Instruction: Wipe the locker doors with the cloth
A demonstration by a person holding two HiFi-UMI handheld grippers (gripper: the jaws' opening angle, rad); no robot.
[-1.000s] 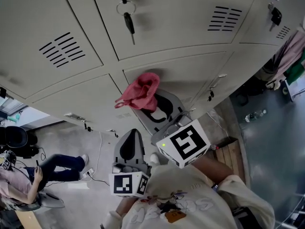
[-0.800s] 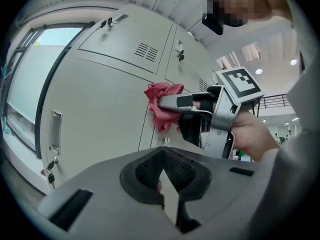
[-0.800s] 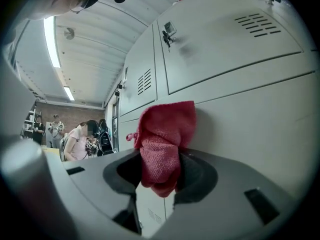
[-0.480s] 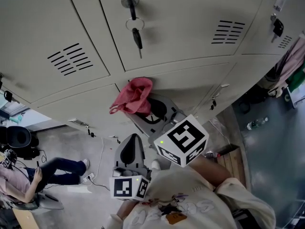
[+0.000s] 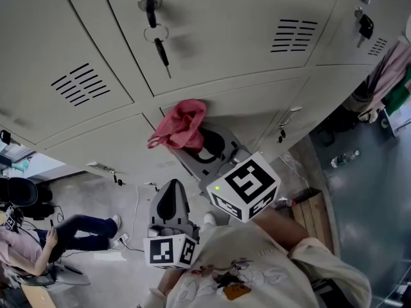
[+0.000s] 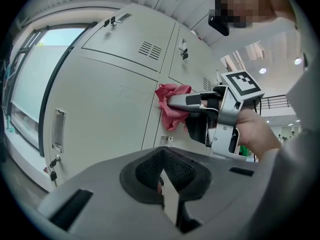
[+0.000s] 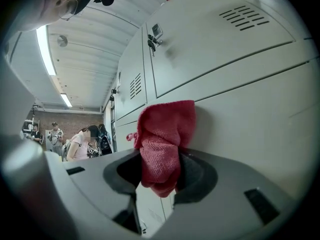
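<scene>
A red cloth (image 5: 182, 126) is bunched against the grey lower locker door (image 5: 257, 111), just under the seam of the upper door (image 5: 225, 37). My right gripper (image 5: 200, 147) is shut on the cloth (image 7: 162, 141) and holds it to the metal. In the left gripper view the cloth (image 6: 172, 106) shows at the tip of the right gripper (image 6: 176, 102). My left gripper (image 5: 170, 191) hangs lower and to the left, away from the doors. It is shut with nothing in it (image 6: 162, 176).
A key (image 5: 162, 50) dangles from the upper door's lock. Another lock with a key (image 5: 364, 24) is at the top right. A seated person (image 5: 38, 239) is at the lower left. Clothes (image 5: 392, 69) hang at the right; a bottle (image 5: 343, 158) and a wooden pallet (image 5: 309, 204) are on the floor.
The right gripper slid the cloth a little left along the lower door, then back right. The left gripper stayed low and shut.
</scene>
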